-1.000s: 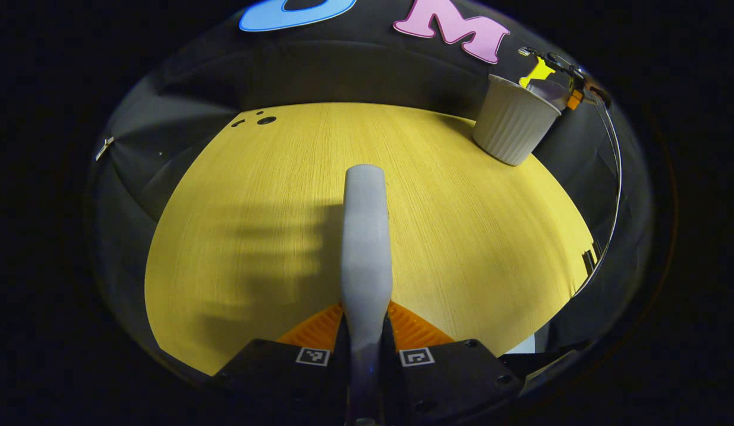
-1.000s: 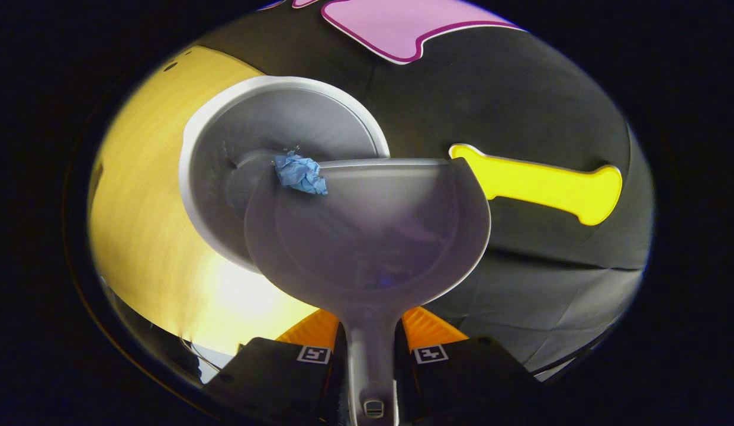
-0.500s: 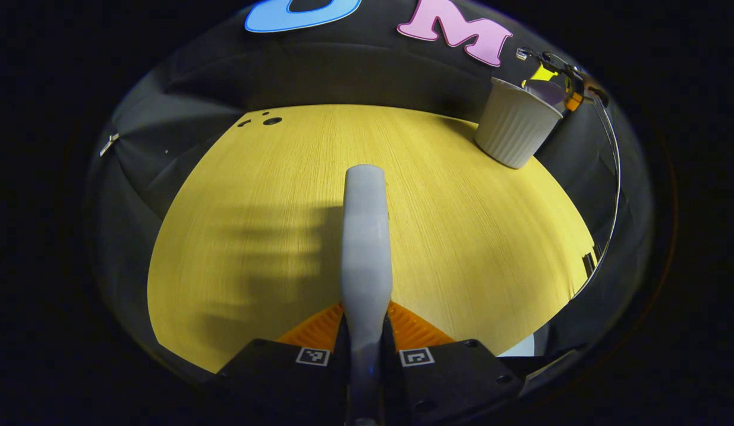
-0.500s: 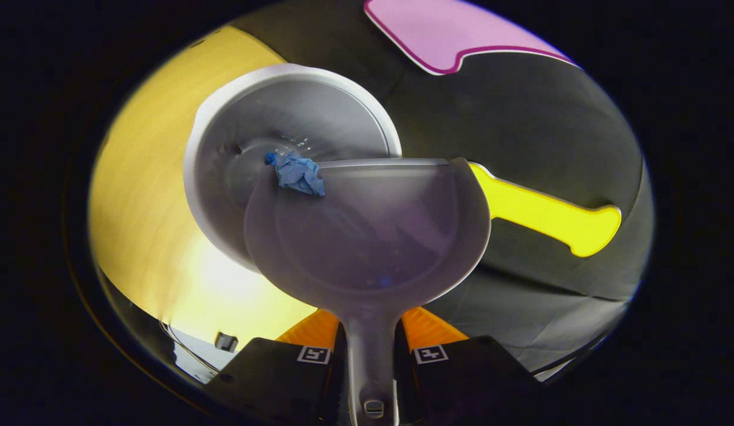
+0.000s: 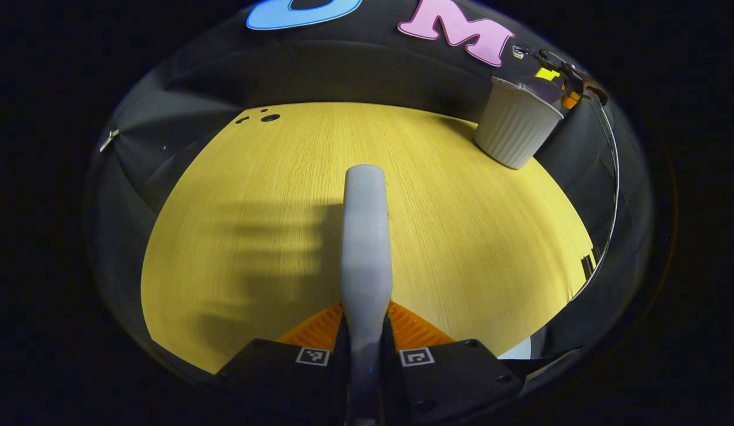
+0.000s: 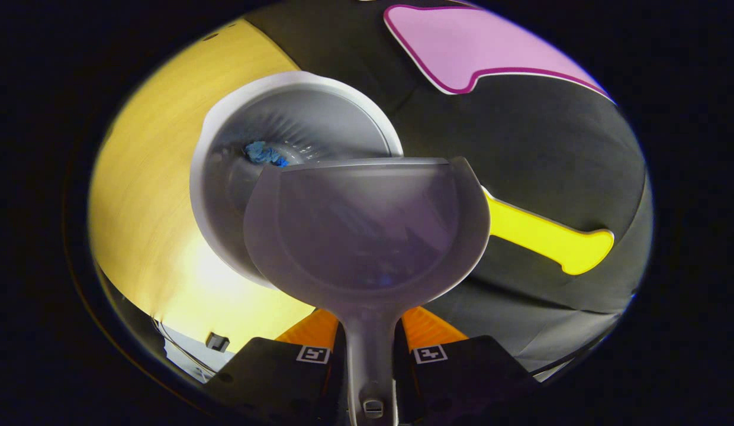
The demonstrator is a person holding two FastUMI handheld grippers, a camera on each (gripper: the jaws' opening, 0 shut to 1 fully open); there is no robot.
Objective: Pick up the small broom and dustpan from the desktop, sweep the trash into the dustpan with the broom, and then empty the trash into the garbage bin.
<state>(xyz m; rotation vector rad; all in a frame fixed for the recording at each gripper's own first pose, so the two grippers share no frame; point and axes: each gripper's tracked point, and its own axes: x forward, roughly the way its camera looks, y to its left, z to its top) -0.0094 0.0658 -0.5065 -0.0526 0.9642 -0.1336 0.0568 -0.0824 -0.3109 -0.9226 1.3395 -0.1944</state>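
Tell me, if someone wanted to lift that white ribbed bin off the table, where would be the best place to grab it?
Probably its upper wall near the rim, coming from the side. The garbage bin stands upright on the table and widens toward the top, so fingers squeezing below the rim would be less likely to slip. Its wide mouth looks too broad for one gripper to span. Pinching the rim from above might also work.

Yellow wood-grain desktop (image 5: 438, 195) spanning left gripper view, grain lines running near to far. White ribbed garbage bin (image 5: 515, 127) standing upright on far right corner of desktop, close to far edge. Dark round holes (image 5: 267, 118) sitting in far left corner of surface. Striped shadow lying across left half. In right gripper view, desktop (image 6: 148, 195) showing at left, garbage bin (image 6: 225, 195) standing on it; bright glare lying on near part.
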